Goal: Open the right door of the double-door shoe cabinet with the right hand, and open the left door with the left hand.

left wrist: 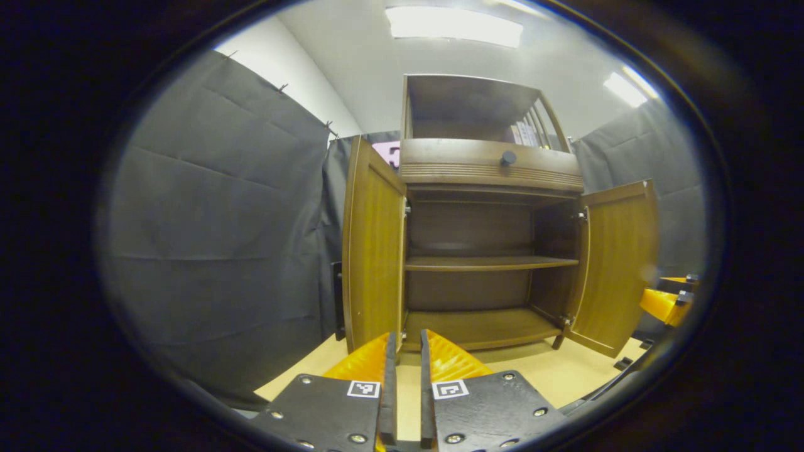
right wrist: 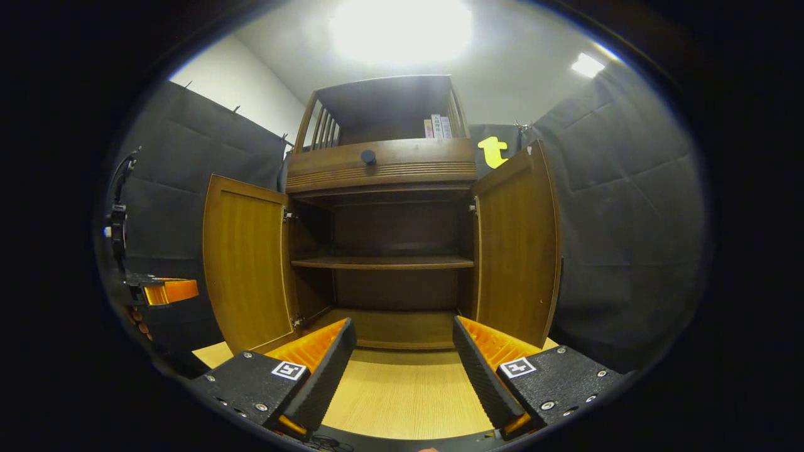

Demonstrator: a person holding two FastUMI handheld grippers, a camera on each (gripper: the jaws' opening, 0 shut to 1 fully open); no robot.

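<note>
Cabinet standing on the worktop, straight ahead in both views, backed by black cloth. Both doors swung wide: left door and right door angled outward from their hinges, inside laid open. Shelf across the middle, bare, with a bare floor board below. Drawer with a dark knob above the doors, open rack on top holding a few books.

Left claw low in front of the cabinet, fingers nearly pressed together, slim gap between, gripping nothing. Right claw over the worktop, spread wide, touching nothing. Each claw visible at the edge of the other's view, well apart from the doors.
</note>
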